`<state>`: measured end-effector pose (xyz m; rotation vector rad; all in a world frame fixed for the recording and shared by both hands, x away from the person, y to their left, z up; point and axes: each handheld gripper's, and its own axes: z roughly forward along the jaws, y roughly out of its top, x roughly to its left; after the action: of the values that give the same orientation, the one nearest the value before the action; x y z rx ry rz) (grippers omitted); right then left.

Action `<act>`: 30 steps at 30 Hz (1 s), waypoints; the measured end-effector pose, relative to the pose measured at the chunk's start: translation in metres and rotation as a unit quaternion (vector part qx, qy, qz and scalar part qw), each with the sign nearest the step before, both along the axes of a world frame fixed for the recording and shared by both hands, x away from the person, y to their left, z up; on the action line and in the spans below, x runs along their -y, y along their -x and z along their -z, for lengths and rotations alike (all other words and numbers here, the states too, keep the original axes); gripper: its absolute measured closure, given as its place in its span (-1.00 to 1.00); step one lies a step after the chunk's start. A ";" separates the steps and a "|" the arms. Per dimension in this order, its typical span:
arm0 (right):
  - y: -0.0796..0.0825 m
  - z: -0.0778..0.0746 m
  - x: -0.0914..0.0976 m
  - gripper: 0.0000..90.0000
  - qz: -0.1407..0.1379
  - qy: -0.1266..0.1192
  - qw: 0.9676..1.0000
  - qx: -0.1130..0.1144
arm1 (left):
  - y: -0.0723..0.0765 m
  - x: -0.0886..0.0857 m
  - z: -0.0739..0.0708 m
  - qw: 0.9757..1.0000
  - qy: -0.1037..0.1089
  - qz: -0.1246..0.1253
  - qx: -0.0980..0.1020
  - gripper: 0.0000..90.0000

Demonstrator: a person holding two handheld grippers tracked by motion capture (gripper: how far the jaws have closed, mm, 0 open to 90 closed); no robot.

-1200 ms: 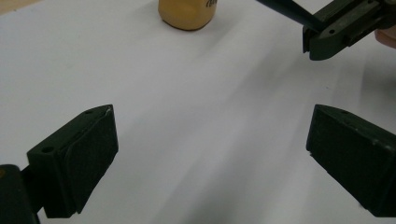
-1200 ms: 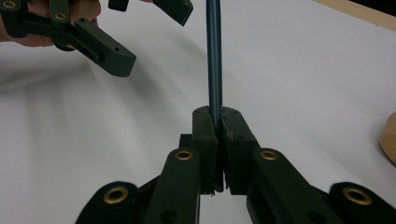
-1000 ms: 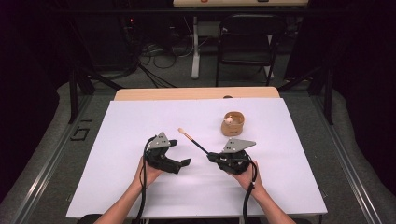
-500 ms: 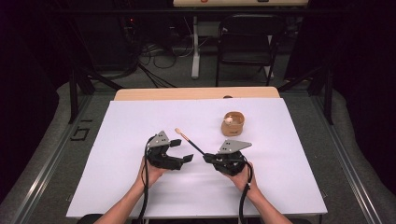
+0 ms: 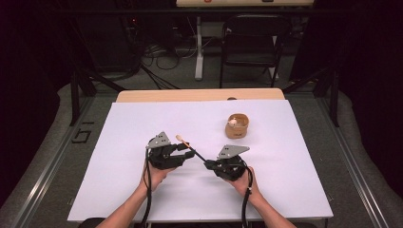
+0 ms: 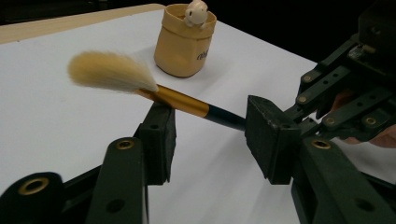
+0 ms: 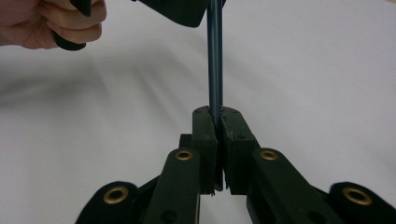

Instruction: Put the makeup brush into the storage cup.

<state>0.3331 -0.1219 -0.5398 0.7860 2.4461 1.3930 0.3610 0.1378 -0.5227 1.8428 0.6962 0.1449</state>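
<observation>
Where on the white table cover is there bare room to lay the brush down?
Free: the white table cover left of the left tongs, and the stretch right of the small tan ceramic pot. Crowded: the middle, where the right tongs hold the dark-handled, cream-bristled brush.

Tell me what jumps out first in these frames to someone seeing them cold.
A brush with a pale bristle tuft, gold ferrule and dark handle, held above the middle of the white table. The right gripper is clamped on its handle end; the left gripper has just been closing around the ferrule, its jaws not yet pressing. Behind stands a tan cup with a small pale figure in it.
</observation>
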 end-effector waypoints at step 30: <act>-0.001 0.009 -0.013 0.66 -0.007 0.042 0.999 0.015 | 0.003 0.019 -0.011 0.997 0.049 0.063 -0.009 0.85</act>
<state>0.3345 -0.1086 -0.5485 0.7247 2.4745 1.2881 0.3580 0.1188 -0.5117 1.7895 0.5870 0.0113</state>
